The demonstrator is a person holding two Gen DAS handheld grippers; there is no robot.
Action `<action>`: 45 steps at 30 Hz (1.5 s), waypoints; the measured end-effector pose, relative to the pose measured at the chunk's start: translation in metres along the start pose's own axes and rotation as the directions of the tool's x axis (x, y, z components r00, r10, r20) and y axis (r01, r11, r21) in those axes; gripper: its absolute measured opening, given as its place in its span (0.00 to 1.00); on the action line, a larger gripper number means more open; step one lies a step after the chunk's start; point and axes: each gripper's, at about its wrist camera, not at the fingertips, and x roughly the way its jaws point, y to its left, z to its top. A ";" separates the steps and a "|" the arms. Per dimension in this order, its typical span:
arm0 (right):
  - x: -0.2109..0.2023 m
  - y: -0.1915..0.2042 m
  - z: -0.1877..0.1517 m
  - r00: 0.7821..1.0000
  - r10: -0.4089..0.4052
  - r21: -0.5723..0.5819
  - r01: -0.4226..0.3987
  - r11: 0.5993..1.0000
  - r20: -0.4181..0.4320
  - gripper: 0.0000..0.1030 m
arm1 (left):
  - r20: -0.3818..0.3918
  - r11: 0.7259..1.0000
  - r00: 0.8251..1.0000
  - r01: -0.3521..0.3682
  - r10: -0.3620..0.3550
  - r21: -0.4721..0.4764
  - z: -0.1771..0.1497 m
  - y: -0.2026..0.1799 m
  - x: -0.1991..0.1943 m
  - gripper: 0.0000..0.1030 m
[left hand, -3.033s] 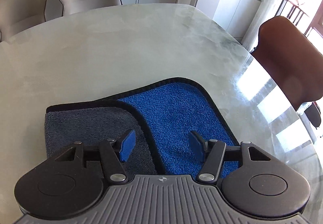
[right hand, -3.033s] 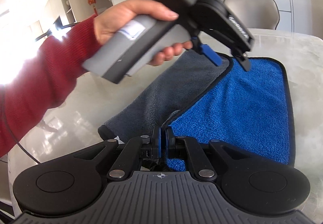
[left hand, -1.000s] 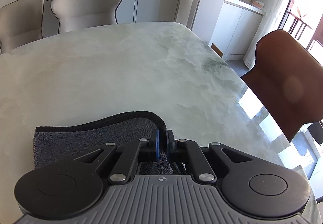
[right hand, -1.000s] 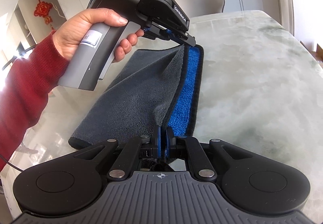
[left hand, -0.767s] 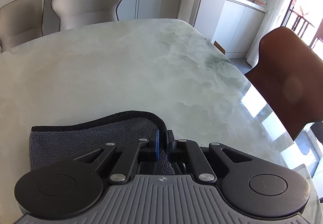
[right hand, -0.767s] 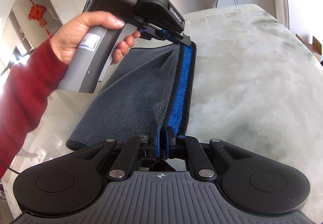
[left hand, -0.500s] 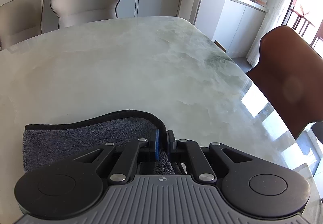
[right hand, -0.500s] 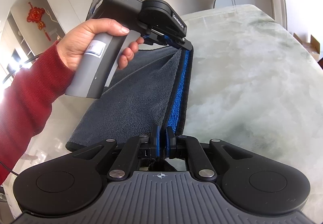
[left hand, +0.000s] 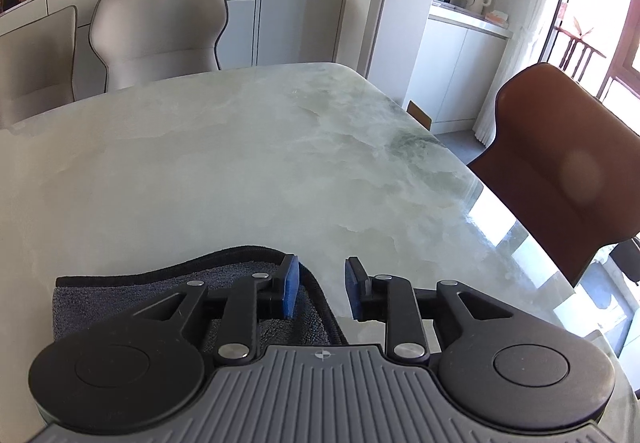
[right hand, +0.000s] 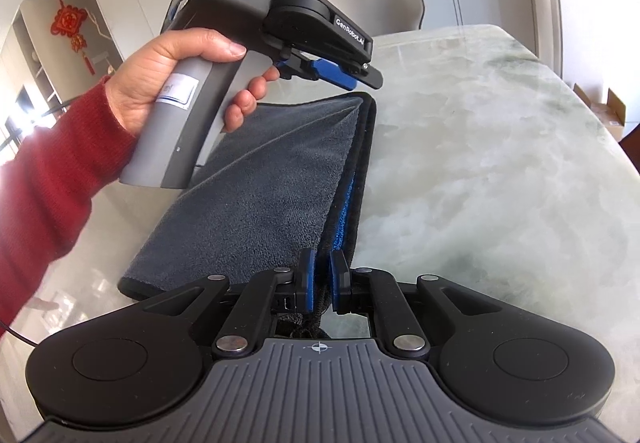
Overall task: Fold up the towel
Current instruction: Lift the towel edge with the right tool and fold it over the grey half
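Observation:
The towel (right hand: 264,187) lies folded on the marble table (right hand: 480,163), grey side up, with a black hem and a thin strip of blue along its right edge. My left gripper (left hand: 322,285) is open just above the towel's far corner (left hand: 168,283); it also shows in the right wrist view (right hand: 348,77), lifted clear of the cloth. My right gripper (right hand: 323,275) has its jaws slightly parted around the towel's near corner hem.
Two grey chairs (left hand: 160,31) stand at the table's far side. A brown chair (left hand: 560,171) stands at the right edge. The person's hand in a red sleeve (right hand: 52,179) holds the left gripper.
My left gripper has opened and let go of the towel corner, which now lies flat over the blue half. My right gripper's jaws have parted slightly.

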 end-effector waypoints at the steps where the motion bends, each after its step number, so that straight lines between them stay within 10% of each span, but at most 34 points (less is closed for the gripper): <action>1: -0.002 0.000 0.000 1.000 -0.008 0.000 0.008 1.000 0.016 0.09 | -0.008 1.000 1.000 0.008 -0.008 0.006 -0.002 0.000 0.000 0.25; 8: -0.003 0.010 -0.004 0.993 0.107 -0.060 -0.104 0.993 0.046 0.09 | -0.060 0.999 0.998 0.033 -0.030 0.039 -0.014 -0.006 0.008 0.25; 31: 0.002 0.012 -0.010 1.000 0.018 -0.101 -0.017 0.995 0.005 0.06 | 0.042 0.999 0.999 -0.002 0.004 -0.047 -0.023 0.059 -0.045 0.34; 45: 0.004 0.007 -0.010 0.999 0.035 -0.100 -0.034 0.994 0.003 0.07 | 0.017 0.984 0.984 -0.179 0.179 -0.019 -0.042 0.102 -0.025 0.34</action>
